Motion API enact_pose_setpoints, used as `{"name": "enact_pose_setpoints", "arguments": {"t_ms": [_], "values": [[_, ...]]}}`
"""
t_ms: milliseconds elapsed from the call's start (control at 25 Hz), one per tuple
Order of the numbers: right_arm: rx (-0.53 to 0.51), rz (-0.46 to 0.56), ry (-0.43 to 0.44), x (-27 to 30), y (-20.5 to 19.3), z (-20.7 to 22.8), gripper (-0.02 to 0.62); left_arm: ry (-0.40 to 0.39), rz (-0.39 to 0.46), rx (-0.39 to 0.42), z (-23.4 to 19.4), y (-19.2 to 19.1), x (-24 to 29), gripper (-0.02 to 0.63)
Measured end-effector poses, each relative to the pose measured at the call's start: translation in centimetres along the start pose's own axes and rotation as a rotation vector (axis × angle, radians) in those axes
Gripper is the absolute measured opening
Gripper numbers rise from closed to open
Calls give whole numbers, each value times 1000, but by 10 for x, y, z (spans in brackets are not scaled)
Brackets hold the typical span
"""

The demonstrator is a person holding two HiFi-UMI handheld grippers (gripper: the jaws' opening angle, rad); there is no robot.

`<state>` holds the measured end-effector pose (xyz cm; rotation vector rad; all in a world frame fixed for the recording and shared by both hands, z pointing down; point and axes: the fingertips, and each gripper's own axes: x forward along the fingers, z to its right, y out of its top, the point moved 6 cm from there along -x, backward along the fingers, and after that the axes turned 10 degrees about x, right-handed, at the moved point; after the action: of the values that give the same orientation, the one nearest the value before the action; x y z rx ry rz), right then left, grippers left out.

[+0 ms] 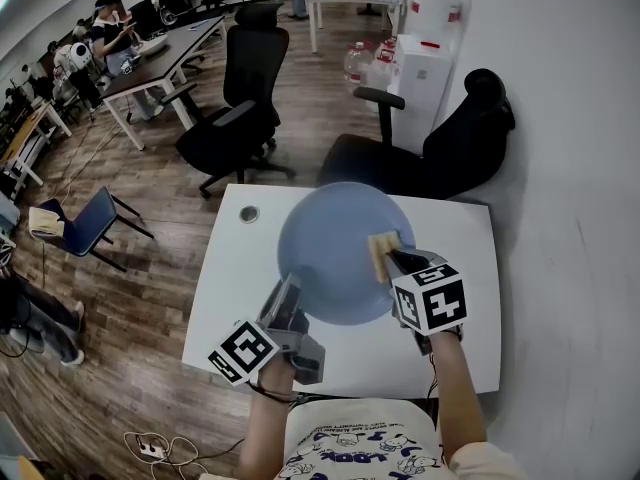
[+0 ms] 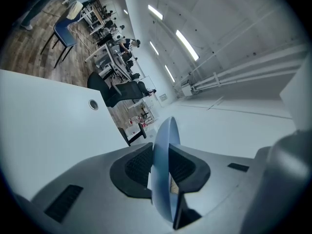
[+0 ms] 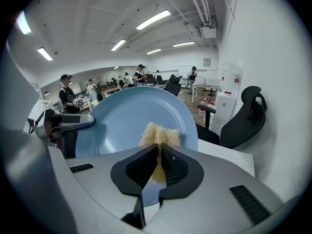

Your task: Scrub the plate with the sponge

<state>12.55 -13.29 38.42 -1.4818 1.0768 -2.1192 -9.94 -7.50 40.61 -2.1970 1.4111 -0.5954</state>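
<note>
Two grippers are working over one white table (image 1: 225, 298). The left gripper (image 1: 290, 294) is clamping the near-left rim of the single blue plate (image 1: 335, 253), its jaws closed on either side of the thin edge, holding the plate up off the tabletop and tilted. The right gripper (image 1: 392, 258) is pinching the one pale yellow sponge (image 1: 381, 248) tightly between its jaws and is holding it against the plate's face near the right rim. One round grommet (image 1: 248, 213) is sitting in the table's far-left corner. One black office chair (image 1: 440, 153) is standing just past the table's far edge.
</note>
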Motion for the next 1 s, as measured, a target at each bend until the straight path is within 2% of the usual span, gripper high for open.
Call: {"name": "enact_pose_setpoints", "arguments": {"t_ms": [1000], "values": [[6,30,-67,-4,14,22,38,-41,-55,36,15,-12,8,74]]}}
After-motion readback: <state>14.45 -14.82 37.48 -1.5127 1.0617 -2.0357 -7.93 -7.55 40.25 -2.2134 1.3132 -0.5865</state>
